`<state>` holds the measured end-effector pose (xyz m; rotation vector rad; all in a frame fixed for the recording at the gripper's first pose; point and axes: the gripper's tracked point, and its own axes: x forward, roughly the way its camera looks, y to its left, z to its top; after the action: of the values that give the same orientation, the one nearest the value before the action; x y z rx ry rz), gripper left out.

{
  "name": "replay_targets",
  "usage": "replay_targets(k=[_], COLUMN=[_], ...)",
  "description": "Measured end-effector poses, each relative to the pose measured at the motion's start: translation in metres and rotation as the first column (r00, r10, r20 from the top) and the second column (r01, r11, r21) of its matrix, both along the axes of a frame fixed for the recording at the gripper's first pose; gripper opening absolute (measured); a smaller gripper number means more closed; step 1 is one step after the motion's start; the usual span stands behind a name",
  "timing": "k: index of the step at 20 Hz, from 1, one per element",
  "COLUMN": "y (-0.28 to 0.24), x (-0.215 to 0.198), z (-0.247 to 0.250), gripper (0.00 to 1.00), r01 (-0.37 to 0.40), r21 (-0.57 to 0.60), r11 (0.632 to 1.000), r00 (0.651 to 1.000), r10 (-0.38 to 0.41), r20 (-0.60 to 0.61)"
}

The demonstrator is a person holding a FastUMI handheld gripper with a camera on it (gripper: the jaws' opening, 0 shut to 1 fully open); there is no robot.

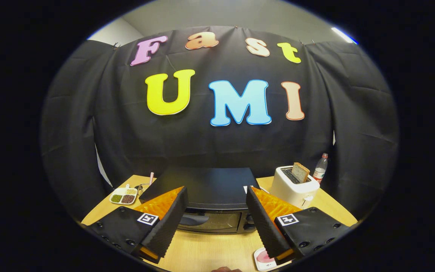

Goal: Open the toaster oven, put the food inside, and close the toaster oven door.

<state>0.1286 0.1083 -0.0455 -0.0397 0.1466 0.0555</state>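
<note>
Gripper [216, 215]: fingers spread apart, gripping nothing, above table's near edge [210, 251].
Toaster oven [210, 204]: mid-table, door closed; probably heavy, rigid; hook door's top edge.
Food: likely on small plate [262, 260], light.

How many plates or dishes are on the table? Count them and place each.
2. A divided dish lies left of the toaster oven; a small plate lies by the open gripper, partly hidden. More may be hidden.

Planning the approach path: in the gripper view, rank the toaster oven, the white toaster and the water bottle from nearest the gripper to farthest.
The gripper is open.
1. Toaster oven: just ahead, between the fingers.
2. White toaster: beyond the right finger.
3. Water bottle: behind the toaster, by the cloth wall.
</note>
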Motion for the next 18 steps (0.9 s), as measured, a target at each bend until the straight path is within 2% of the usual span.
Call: replay_targets(k=[5,10,18], y=[0.026,0.050,0.053], x=[0.025,0.047,0.057], z=[-0.027,-0.072,-0.106], gripper=[0.98,0.98,0.98], r01=[0.000,0.001,0.012], r21=[-0.017,-0.021,-0.045], r11=[1.000,1.000,0.999], r00=[0.999,0.987,0.969], r10=[-0.001,-0.004,-0.023], r20=[-0.052,-0.158,-0.245])
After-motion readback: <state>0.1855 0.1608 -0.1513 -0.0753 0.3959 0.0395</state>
